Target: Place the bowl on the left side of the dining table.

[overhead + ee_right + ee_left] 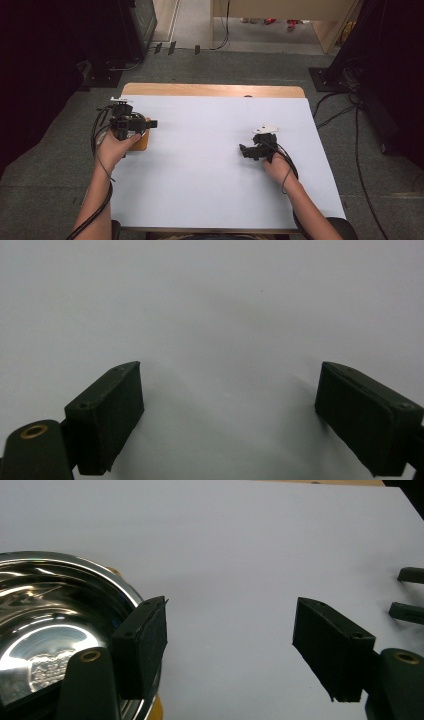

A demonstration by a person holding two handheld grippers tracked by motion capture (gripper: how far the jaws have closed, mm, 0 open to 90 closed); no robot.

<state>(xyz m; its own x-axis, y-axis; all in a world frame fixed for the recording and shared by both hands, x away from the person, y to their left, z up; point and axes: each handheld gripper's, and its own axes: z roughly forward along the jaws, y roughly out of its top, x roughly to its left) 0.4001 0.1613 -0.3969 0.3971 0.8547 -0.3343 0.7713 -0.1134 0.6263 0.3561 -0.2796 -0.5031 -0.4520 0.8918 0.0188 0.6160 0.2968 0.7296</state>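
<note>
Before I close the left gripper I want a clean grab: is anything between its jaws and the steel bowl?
Nothing visible. The left gripper is open beside the steel bowl; one jaw sits right at the bowl's rim, and between the jaws lies bare white table.

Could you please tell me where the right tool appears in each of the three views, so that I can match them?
High view: the right tool is held right of centre over the white sheet, pointing left.
Left gripper view: it comes in at the right edge, about midway up, as two dark tips.
Right gripper view: it rises from the bottom corners, open, bare sheet between.
Shared landmark: the white sheet.
</note>
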